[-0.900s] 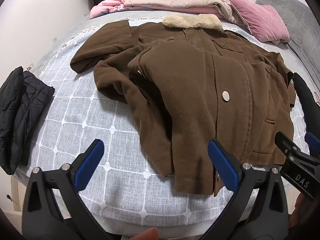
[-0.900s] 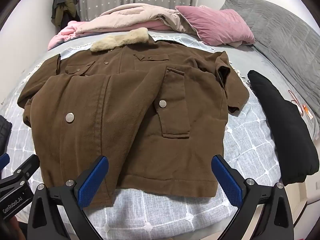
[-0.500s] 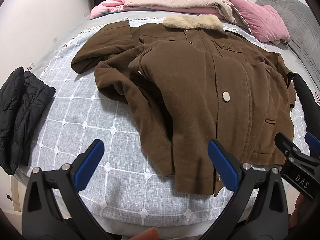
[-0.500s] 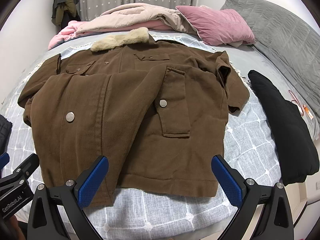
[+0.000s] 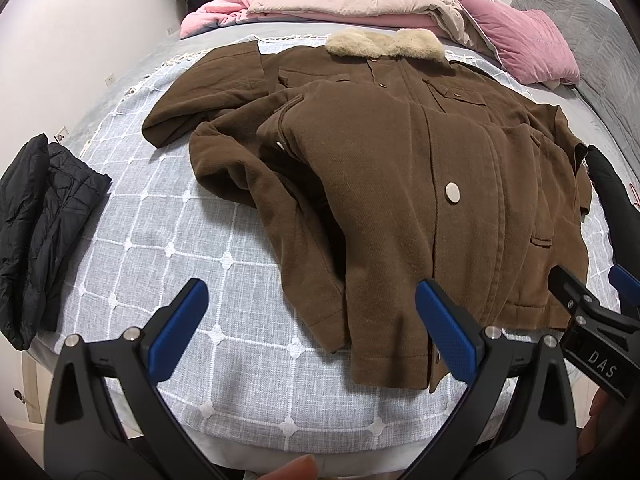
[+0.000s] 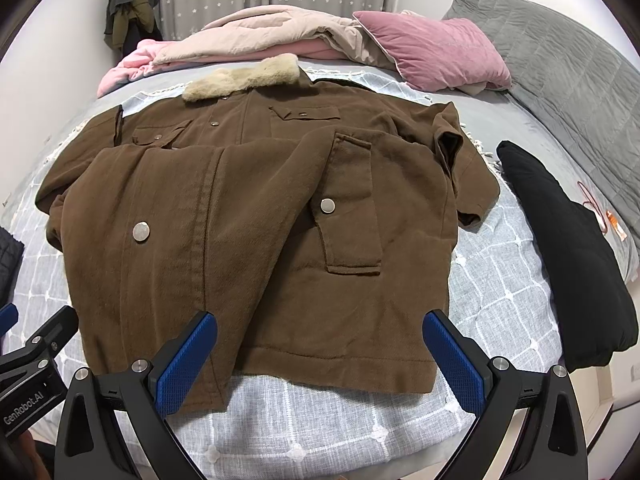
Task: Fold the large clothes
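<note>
Nothing moved, left claw (image 5: 308, 320) and right claw (image 6: 320, 354) wide, empty

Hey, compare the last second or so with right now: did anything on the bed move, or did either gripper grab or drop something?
Nothing visibly changed. The brown coat with the cream fur collar lies in the same half-folded shape on the grey checked bedspread. The left gripper and right gripper hover at its near hem as before, jaws wide open and empty.
</note>
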A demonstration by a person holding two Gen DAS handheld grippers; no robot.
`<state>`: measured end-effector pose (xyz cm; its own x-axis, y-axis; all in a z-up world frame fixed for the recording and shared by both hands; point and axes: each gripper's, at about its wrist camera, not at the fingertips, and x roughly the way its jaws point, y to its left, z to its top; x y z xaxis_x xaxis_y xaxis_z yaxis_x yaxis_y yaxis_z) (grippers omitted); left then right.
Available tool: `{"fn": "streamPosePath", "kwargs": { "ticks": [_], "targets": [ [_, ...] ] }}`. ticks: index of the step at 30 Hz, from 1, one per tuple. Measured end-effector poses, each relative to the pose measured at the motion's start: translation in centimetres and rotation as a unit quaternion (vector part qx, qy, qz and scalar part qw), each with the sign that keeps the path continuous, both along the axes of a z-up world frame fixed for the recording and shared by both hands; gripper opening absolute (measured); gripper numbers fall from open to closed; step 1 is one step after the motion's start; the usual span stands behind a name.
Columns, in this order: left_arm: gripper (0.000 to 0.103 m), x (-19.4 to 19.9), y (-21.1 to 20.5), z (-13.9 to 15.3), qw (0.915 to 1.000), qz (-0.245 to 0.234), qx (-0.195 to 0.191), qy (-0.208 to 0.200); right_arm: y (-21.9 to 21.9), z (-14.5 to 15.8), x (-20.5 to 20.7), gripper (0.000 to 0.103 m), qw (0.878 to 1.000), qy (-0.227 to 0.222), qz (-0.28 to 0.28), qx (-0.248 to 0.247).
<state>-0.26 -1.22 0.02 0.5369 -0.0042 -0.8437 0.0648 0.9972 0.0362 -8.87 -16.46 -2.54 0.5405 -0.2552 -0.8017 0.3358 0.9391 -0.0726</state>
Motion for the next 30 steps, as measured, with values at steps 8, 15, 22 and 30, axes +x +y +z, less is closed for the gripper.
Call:
{"fn": "streamPosePath", "kwargs": {
  "ticks": [8,15,22,30],
  "targets": [
    [0.103,0.0,0.1,-0.1,1.0,0.0,0.001,0.0,-0.4,0.3,-0.1,0.103,1.0,0.0,0.0,0.0],
    [0.103,0.1,0.3,-0.2,1.0,-0.001,0.002,0.001,0.0,0.1,0.0,0.103,1.0,-0.001,-0.001,0.0],
    [0.103,0.3,0.8,-0.2,0.9999,0.002,0.006,-0.012,-0.2,0.2,-0.1,0.103,1.0,-0.004,-0.001,0.002],
    [0.103,2.0,4.3,-1.1,0.9975,-0.01,-0.068,0.016,-2.4,1.8,-1.8,0.103,0.998,-0.066,0.008,0.016]
  ]
}}
